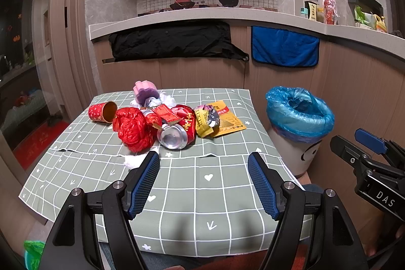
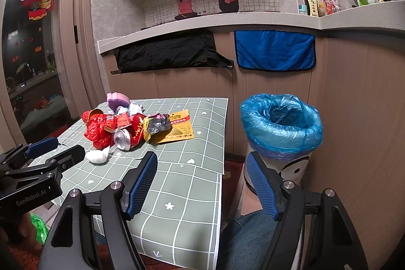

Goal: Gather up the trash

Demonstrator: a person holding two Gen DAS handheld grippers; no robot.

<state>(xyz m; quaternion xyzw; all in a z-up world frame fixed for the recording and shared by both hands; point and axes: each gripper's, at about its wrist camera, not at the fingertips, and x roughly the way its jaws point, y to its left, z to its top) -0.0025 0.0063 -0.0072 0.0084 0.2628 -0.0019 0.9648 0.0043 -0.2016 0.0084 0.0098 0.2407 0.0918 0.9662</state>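
Nearest, the left gripper (image 1: 203, 170) hangs over the near part of the table (image 1: 192, 206), its blue-padded jaws spread wide with nothing between them. The right gripper (image 2: 201, 168) sits further right, over the table's right edge, its jaws equally wide and empty; below it a knee in blue jeans (image 2: 249, 234) shows.

The table wears a grey-green cloth with a white grid. Just beyond the left gripper's left finger lies a crumpled white tissue (image 2: 98, 156). Behind it the trash is heaped in the far middle of the table: a crumpled red plastic bag (image 1: 134, 129) on the left, touching a crushed red can (image 1: 177, 133) whose silver end faces near. Right of the can lie a yellow wrapper (image 1: 206, 123) and a flat orange sachet (image 1: 227, 122) beneath it. Left of the bag a red paper cup (image 1: 102, 112) lies on its side. At the far side of the heap sit a pink and purple sponge-like thing (image 1: 144, 90) and more white paper.

Right of the table, on the floor, stands a white bin (image 2: 281, 128) lined with a blue bag, its mouth open. Beyond, a black cloth (image 1: 172, 42) and a blue towel (image 1: 284, 47) hang from the counter edge.
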